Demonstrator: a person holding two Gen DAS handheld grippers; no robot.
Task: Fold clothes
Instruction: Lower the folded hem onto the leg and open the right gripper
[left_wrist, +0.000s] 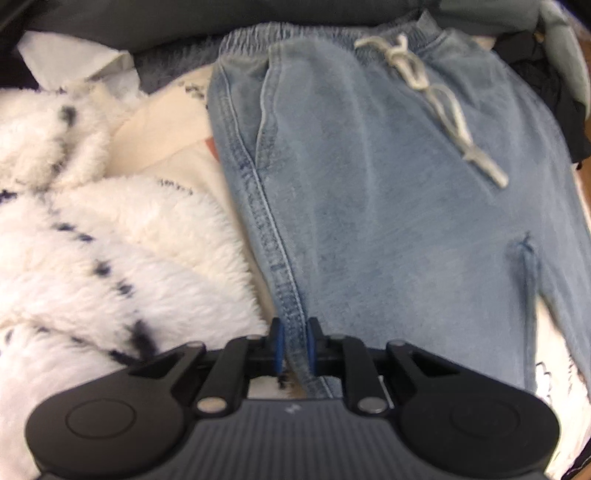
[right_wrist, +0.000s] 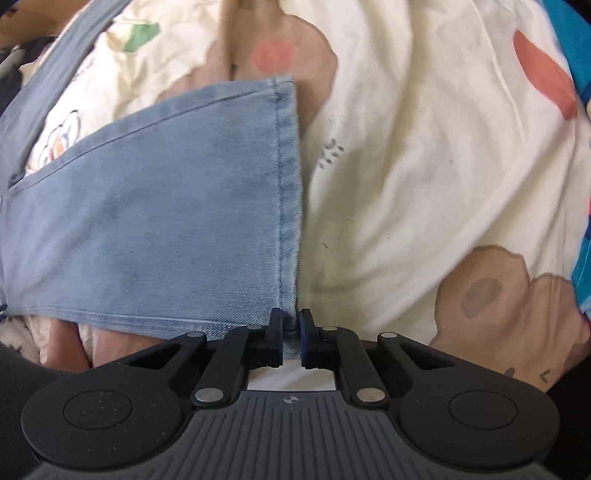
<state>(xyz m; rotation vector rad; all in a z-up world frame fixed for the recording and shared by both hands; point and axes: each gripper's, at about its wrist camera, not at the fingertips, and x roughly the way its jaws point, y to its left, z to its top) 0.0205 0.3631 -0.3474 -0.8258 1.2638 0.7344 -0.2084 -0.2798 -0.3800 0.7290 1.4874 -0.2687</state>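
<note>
Both views are soft with blur. The light-blue denim trousers lie flat on a cream printed bedsheet, their legs cut off at frame bottom. Left gripper is clenched on the side seam. Only the left view shows the drawstring and the white fleece; only the right view shows the right gripper clamping the hem corner.
</note>
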